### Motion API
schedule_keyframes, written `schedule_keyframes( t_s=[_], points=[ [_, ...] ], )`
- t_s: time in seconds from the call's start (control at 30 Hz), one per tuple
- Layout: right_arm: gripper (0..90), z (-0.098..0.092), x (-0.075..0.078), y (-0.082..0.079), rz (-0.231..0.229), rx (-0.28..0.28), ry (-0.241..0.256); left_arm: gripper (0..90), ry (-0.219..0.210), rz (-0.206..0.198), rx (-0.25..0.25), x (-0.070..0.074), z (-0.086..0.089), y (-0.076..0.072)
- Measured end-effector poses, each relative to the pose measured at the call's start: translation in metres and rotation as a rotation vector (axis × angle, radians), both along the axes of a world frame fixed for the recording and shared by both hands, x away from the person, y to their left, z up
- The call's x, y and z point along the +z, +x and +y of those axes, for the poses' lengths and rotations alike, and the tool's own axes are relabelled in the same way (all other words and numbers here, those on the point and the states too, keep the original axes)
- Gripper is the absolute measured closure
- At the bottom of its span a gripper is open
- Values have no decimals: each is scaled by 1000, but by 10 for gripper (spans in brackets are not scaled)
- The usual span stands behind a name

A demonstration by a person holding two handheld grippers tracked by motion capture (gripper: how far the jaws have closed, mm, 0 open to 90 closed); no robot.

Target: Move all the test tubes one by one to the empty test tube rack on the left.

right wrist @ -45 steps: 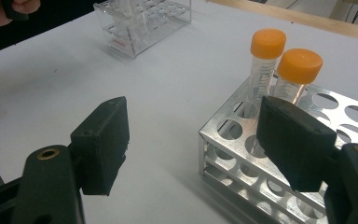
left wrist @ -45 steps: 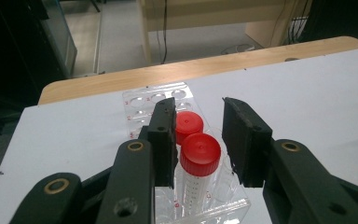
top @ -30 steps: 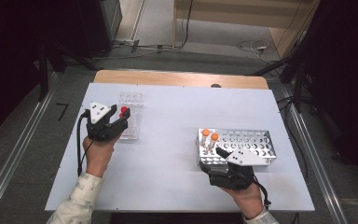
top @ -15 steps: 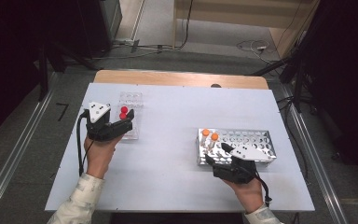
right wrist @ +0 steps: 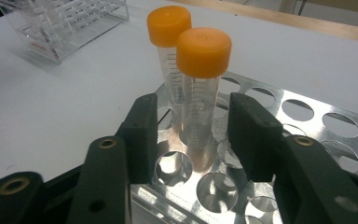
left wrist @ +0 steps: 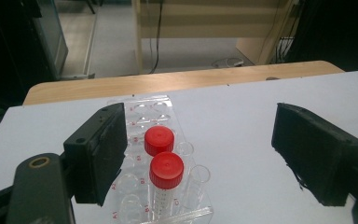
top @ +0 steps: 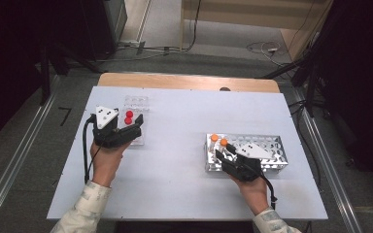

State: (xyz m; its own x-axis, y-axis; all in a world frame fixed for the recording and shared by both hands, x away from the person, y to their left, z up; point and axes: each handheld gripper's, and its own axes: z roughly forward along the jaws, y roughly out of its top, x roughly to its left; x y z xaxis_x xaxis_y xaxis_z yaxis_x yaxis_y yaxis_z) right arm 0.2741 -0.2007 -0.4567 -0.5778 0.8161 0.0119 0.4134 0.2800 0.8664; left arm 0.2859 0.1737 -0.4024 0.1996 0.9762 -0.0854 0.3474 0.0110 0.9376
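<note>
Straddling the nearer orange-capped tube [right wrist: 199, 93], my right gripper [right wrist: 193, 135] has its jaws partly apart, one on each side of the tube, not touching it; the tube stands upright in the metal rack [top: 272, 145] at its left end, a second orange-capped tube [right wrist: 169, 51] just behind. My left gripper [left wrist: 196, 154] sits wide apart, holding nothing, over the clear rack [left wrist: 168, 105], where two red-capped tubes [left wrist: 166, 175] stand upright in adjacent wells on the white table [top: 184, 121].
</note>
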Motion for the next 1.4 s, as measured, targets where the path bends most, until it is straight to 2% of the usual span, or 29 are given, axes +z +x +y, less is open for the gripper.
schedule_keyframes(
  t_s=[0.3,0.4,0.63,1.1,1.4],
  points=[
    [681,0,-2,5,-9,-9,-5,188,0,-1,-13,1,-4,-1],
    [705,0,-2,4,-16,-2,-7,188,0,-2,-17,1,-5,-1],
    [708,-2,7,2,-28,-1,15,188,7,-3,-25,2,-6,-3],
    [708,-11,43,-17,-116,11,75,187,6,-8,-34,5,-8,-5],
    [710,-8,51,-27,-123,50,94,187,1,-22,-58,10,-13,-10]
  ],
)
